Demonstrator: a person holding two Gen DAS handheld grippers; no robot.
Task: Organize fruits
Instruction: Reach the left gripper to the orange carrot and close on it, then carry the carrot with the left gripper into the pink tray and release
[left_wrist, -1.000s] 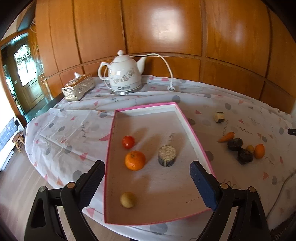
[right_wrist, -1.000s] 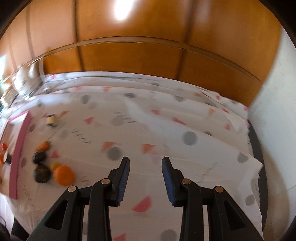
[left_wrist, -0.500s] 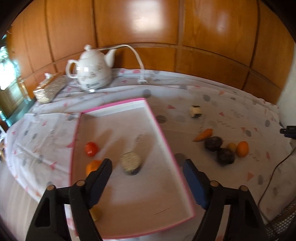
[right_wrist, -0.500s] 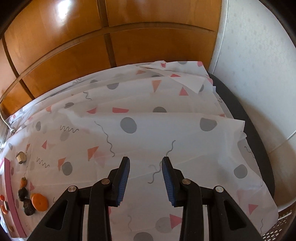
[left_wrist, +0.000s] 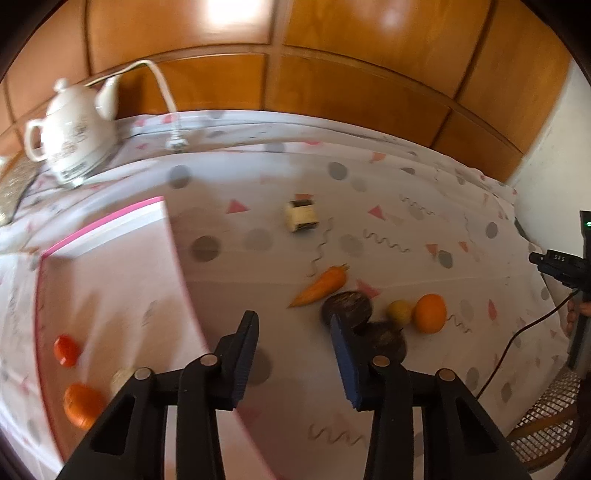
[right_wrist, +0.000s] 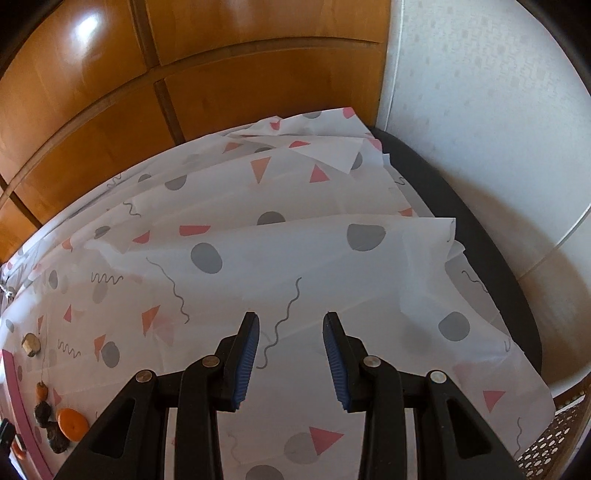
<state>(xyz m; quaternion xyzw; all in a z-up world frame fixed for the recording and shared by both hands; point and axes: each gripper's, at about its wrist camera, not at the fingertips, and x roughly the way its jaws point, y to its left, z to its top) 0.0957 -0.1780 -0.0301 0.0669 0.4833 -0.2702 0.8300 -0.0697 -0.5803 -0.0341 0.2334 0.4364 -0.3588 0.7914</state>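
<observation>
On the worktop (left_wrist: 369, 177), right of the pink tray (left_wrist: 177, 258), lies a loose group: one carrot (left_wrist: 321, 286), two dark fruits (left_wrist: 347, 308), one small yellow fruit (left_wrist: 399, 312) and one orange (left_wrist: 429, 313). Inside the tray sit one tomato (left_wrist: 66, 350) and a second orange (left_wrist: 83, 405). The left gripper (left_wrist: 291, 354) hangs released just before the dark fruits, over bare cloth. The right gripper (right_wrist: 290, 354), jaws parted and empty, is over open cloth near the worktop's right edge.

Left gripper (left_wrist: 293, 332): jaws parted, nothing between the blue pads, held above the table. Right gripper (right_wrist: 291, 343): jaws parted, empty, likewise raised.
</observation>
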